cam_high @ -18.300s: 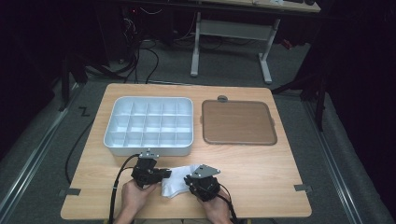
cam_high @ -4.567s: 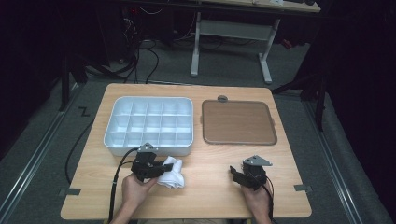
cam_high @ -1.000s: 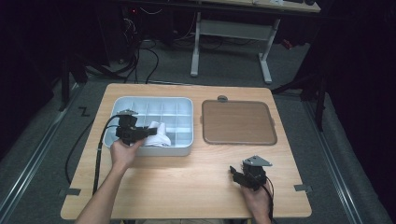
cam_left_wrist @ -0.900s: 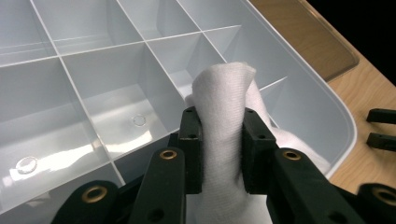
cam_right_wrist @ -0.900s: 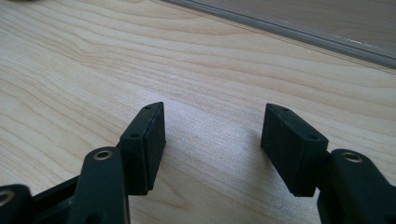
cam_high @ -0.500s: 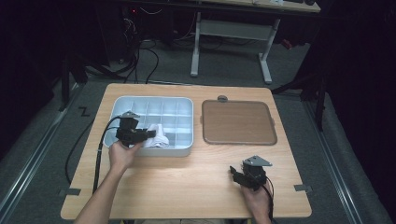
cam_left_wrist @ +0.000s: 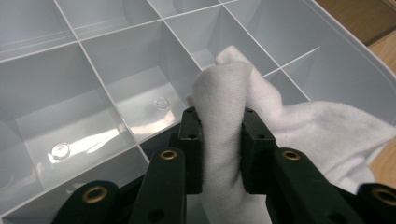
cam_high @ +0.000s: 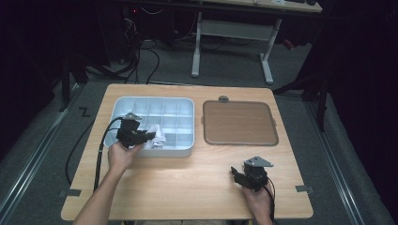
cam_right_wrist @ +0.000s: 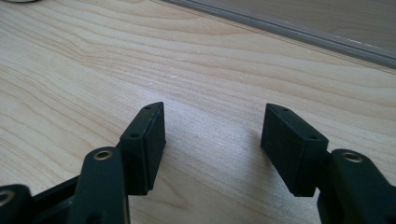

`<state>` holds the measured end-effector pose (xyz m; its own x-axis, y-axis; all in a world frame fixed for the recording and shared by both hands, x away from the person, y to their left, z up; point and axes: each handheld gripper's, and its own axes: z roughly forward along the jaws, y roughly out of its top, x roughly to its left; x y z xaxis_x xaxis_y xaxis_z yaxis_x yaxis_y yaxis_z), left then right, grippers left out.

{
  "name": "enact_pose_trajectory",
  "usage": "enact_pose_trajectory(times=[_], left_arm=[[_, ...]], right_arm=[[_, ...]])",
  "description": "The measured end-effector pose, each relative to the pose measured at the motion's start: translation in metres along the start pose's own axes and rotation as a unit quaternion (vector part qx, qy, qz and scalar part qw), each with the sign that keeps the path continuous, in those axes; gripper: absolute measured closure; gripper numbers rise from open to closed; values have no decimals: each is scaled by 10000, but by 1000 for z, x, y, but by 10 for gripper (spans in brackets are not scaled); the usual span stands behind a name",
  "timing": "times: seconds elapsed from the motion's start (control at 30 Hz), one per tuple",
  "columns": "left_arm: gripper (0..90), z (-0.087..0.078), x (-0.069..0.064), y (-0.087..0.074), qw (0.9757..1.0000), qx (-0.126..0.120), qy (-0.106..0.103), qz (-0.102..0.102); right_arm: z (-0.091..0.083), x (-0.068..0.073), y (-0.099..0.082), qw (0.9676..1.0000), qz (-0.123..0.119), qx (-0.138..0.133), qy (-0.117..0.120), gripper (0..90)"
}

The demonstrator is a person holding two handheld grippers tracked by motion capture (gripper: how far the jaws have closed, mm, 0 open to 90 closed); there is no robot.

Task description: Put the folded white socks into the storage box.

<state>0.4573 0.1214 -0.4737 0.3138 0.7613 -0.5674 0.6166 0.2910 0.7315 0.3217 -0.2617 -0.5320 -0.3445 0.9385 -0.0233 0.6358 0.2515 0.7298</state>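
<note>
So the left claw (cam_left_wrist: pixel 218 140) is pinching a white cloth (cam_left_wrist: pixel 322 135) over the grey divided tray (cam_high: pixel 180 105), while the right claw (cam_right_wrist: pixel 212 140) sits spread on the bare light-wood table (cam_high: pixel 187 180), brown mat (cam_high: pixel 238 123) beyond it, in a dark room with cables on the floor (cam_high: pixel 155 56).

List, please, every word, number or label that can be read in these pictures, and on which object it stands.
None can be read: no text shows on the divided tray, the white cloth, the brown lid, the table or either gripper. A dark mark on the floor is no clear letter.
</note>
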Motion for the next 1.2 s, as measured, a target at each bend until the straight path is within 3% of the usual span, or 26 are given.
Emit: enact_pose_trajectory(times=[0.6, 1.2], left_arm=[[747, 3, 5, -4, 9994, 157, 221, 196], [747, 5, 7, -5, 9989, 281, 301, 215]], right_arm=[[0, 0, 0, 10000, -2, 1, 1, 404], [0, 0, 0, 10000, -5, -2, 2, 405]])
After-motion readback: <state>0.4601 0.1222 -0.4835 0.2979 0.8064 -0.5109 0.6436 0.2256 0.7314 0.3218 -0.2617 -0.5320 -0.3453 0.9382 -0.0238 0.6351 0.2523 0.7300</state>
